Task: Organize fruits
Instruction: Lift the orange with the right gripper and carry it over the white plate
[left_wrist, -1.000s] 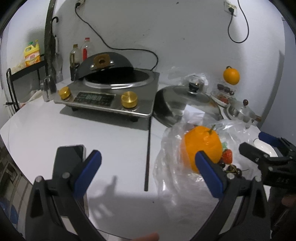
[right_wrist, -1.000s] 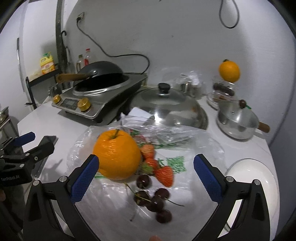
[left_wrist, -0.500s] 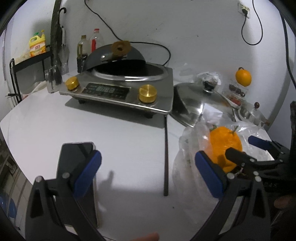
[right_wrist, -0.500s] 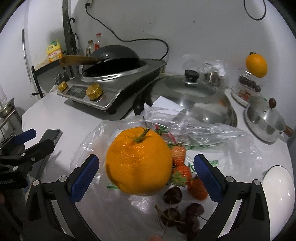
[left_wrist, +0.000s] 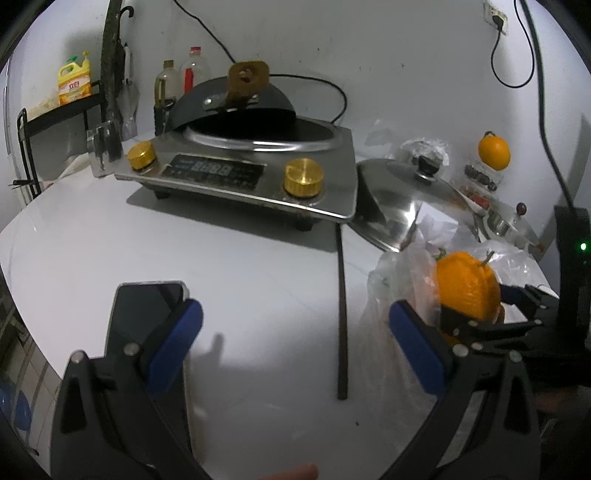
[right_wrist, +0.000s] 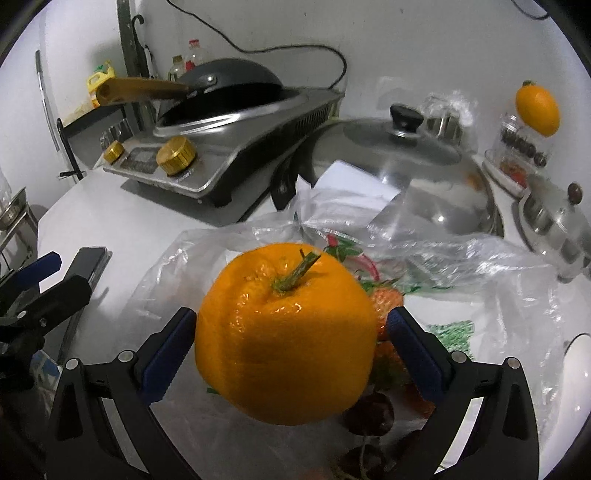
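A big orange (right_wrist: 284, 339) with a green stem sits on a clear plastic bag (right_wrist: 461, 266) beside strawberries (right_wrist: 386, 299) and dark cherries (right_wrist: 369, 413). My right gripper (right_wrist: 291, 347) is open, its blue pads on either side of the orange and very close to its skin. The left wrist view shows the same orange (left_wrist: 467, 288) with the right gripper (left_wrist: 491, 314) around it. My left gripper (left_wrist: 295, 343) is open over bare white table, left of the bag, holding nothing. A second orange (right_wrist: 537, 107) rests on a jar at the back right.
An induction cooker (left_wrist: 240, 173) with a dark wok stands at the back. A steel lid (right_wrist: 399, 155) and a small lidded pot (right_wrist: 557, 221) lie behind the bag. A phone (left_wrist: 144, 310) lies under my left finger, a black rod (left_wrist: 341, 314) beside the bag, a white plate (right_wrist: 576, 369) at right.
My right gripper has moved forward and down until the orange sits between its pads; its opening looks unchanged. The left gripper has drifted left, away from the bag.
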